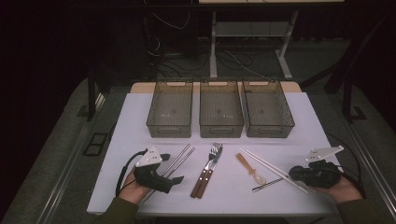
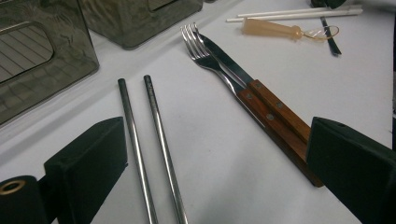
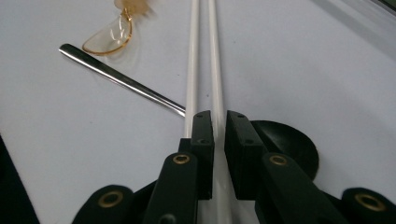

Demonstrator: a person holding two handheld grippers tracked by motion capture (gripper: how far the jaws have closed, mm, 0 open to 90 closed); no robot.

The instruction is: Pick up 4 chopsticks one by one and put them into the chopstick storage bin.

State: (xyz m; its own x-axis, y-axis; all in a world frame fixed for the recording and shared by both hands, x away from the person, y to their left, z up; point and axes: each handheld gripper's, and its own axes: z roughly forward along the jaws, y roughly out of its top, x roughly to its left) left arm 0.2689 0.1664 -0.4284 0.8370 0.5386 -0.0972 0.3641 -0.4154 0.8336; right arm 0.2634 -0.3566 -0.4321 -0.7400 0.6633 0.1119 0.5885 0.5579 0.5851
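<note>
My right gripper (image 3: 218, 122) lies low on the white table (image 1: 140, 116), its jaws shut on one of the two white chopsticks (image 3: 215, 56); the other white chopstick (image 3: 192, 60) runs past the outside of the left jaw. In the high view this gripper (image 1: 294, 173) is at the front right, at the near end of the white chopsticks (image 1: 266, 164). My left gripper (image 2: 219, 172) stands open at the front left (image 1: 171, 168). Two metal chopsticks (image 2: 149, 140) lie between its jaws, untouched, and the wooden-handled knife and fork (image 2: 261, 102) reach its right jaw.
Three empty smoky bins (image 1: 221, 114) stand in a row at the back. An amber plastic spoon (image 1: 250, 169) and a thin metal handle (image 3: 121, 78) lie left of the white chopsticks. A black disc (image 3: 299, 149) sits under my right jaw. The table's front edge is close.
</note>
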